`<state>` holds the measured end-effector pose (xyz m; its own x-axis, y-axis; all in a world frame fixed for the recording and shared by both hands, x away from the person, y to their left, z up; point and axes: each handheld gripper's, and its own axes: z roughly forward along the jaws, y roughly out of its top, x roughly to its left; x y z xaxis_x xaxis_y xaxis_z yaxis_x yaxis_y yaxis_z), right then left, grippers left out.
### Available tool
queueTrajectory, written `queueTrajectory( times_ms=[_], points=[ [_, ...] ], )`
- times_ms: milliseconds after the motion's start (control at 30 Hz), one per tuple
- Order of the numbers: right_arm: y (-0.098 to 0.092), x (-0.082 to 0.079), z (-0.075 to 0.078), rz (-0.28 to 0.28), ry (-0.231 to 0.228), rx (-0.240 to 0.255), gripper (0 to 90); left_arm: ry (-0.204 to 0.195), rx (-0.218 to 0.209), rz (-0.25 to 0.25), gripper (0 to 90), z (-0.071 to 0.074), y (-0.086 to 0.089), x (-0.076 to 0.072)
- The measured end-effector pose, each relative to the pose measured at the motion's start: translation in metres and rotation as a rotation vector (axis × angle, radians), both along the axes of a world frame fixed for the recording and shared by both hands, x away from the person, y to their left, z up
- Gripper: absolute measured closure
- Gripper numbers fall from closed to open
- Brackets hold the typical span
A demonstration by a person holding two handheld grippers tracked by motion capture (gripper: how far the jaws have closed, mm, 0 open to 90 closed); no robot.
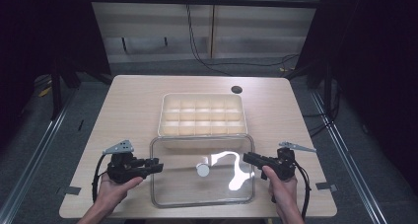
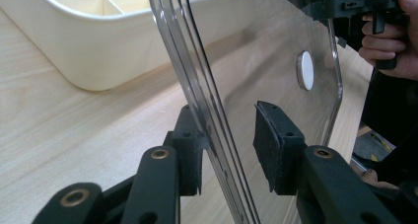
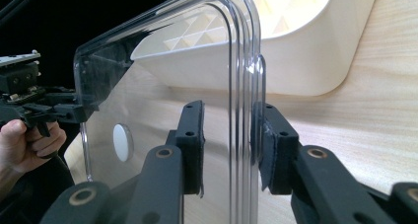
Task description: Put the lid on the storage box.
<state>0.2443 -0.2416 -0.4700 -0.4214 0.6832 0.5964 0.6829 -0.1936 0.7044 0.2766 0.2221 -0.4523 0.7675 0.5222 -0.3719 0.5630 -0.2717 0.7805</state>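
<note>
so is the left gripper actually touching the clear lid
Touching: in the left gripper view one pad of the left gripper presses the clear lid edge; the other stands apart.

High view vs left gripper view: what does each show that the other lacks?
High view alone: the whole light wooden table, its dark round hole, grey floor, both forearms. Left gripper view alone: the left tool with jaws apart, straddling the clear plastic lid's edge. Both: cream compartment tray, the lid's white round knob, the right tool.

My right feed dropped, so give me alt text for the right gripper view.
The right claw straddles the rim of a clear lid, jaws open around it. Behind stands the cream divided tray; at far left the left claw meets the lid's opposite edge.
</note>
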Motion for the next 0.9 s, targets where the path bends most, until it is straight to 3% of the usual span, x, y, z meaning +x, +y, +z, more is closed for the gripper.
queueTrajectory(
  times_ms=[267, 633, 900],
  points=[
    [0.0, -0.001, 0.007, -0.009, -0.021, 0.008, 67.7, -0.01, -0.024, 0.003, 69.1, 0.008, 0.002, 0.0],
    [0.004, -0.002, 0.016, -0.013, -0.046, -0.027, 66.6, -0.044, -0.02, 0.016, 70.3, 0.016, 0.004, 0.0],
    [0.007, 0.0, 0.022, -0.014, -0.062, -0.03, 66.3, -0.042, -0.041, 0.026, 71.6, 0.023, 0.007, 0.002]
  ],
)
